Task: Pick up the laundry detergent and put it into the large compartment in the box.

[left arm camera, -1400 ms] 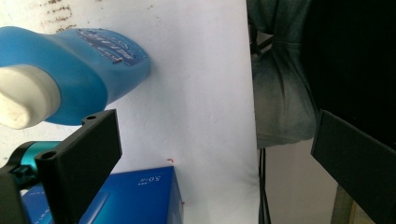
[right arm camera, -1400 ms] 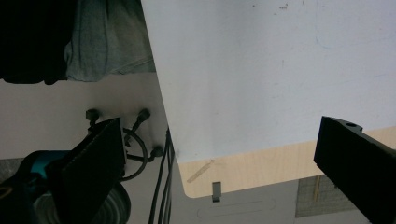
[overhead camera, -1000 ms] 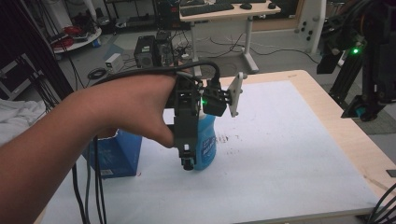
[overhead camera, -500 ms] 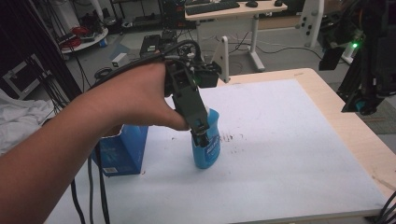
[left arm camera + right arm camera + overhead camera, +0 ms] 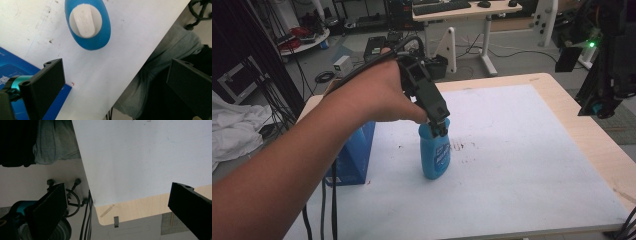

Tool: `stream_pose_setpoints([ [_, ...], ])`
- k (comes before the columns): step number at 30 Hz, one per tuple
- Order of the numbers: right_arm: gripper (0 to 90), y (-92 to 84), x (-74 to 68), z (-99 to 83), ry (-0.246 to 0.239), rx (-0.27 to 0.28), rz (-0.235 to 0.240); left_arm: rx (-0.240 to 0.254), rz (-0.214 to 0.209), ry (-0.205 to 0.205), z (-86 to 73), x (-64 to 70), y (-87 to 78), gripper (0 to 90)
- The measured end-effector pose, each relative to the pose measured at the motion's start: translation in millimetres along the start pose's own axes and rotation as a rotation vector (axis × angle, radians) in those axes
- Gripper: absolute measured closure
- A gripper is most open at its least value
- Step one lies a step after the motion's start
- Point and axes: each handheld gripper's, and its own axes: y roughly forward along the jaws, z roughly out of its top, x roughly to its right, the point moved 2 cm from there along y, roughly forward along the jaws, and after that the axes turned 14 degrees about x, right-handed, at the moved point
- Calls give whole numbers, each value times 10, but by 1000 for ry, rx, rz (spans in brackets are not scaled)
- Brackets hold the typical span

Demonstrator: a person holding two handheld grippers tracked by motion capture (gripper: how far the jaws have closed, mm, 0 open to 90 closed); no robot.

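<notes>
Left gripper (image 5: pixel 441 127), jaws spread wide, hovers above the upright blue bottle (image 5: pixel 435 154) with its white cap (image 5: pixel 85 20), mid-mat (image 5: pixel 522 150); blue box (image 5: pixel 354 155) stands near. Right gripper's (image 5: pixel 120 212) jaws parted, empty.

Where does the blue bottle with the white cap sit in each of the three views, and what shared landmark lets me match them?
High view: the blue bottle stands upright at centre on the white mat, right of the blue box, under the left hand-held gripper.
Left gripper view: seen from above at top centre, white cap facing the camera.
Right gripper view: not in it.
Shared landmark: the white mat, with the blue box beside the bottle.
</notes>
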Motion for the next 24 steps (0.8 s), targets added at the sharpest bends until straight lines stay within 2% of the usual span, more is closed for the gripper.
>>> stream_pose_setpoints([
  [7, 14, 8, -9, 23, -8, -5, 5, -2, 14, -53, 74, -76, 88, 17],
  [14, 14, 10, -27, 58, -14, -5, 8, -4, 9, -64, 137, -107, 194, 17],
  [18, 14, 7, -21, 71, -8, -1, 7, -35, 11, -53, 181, -83, 310, 17],
  [24, 14, 3, -20, 76, -8, -7, 7, -21, 1, -67, 250, -109, 426, 17],
])
